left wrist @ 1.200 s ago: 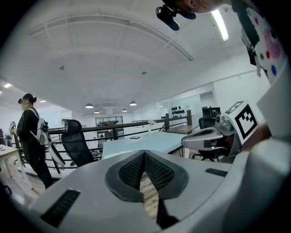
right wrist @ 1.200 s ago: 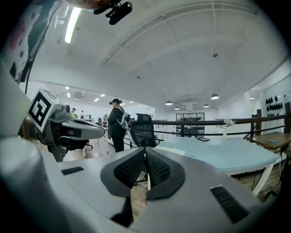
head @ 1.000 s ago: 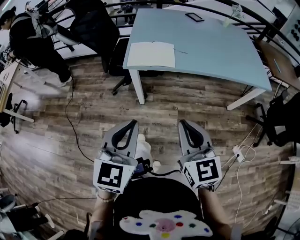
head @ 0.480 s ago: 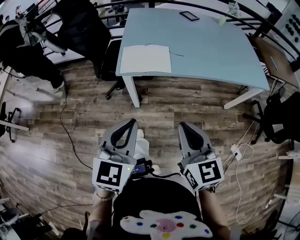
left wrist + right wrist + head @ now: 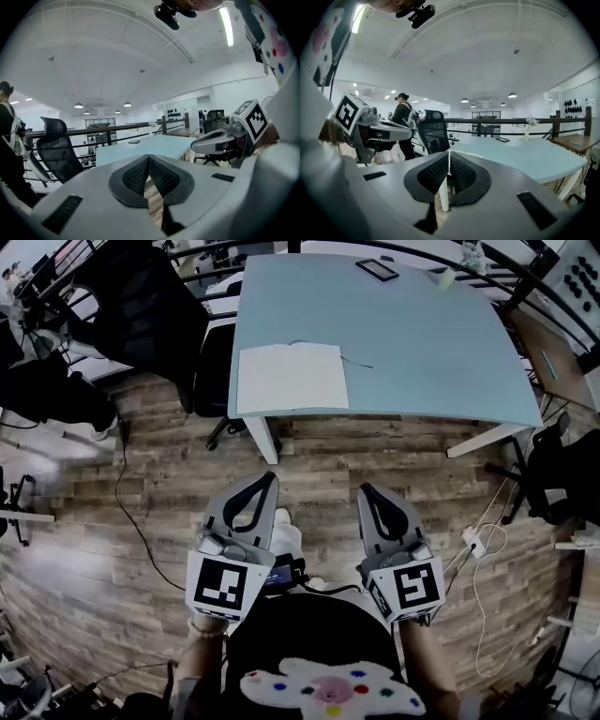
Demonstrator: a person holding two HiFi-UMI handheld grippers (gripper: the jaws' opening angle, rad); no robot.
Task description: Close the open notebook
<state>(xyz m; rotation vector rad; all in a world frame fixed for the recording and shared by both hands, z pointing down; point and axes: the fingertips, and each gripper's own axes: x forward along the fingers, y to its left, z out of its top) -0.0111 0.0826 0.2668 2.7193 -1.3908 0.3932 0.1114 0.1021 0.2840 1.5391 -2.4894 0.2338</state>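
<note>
1. Both of them, left gripper [image 5: 266,482] and right gripper [image 5: 366,489], have got nearer the table [image 5: 441,352] since a second ago. Looks like the person is walking up.
2. Each one's clenched shut on nothing and carried low over the wood floor [image 5: 319,442], so probably just in transit.
3. The notebook [image 5: 292,378] lies open and flat at the table's near left corner, well out of reach.
4. Way back, a dark flat thing [image 5: 375,269] sits by the far edge.

One open notebook [image 5: 292,378], one dark flat device [image 5: 375,269], one small vase [image 5: 447,278], one surface [image 5: 441,352]; two tools: left tool [image 5: 265,482], right tool [image 5: 367,489].
</note>
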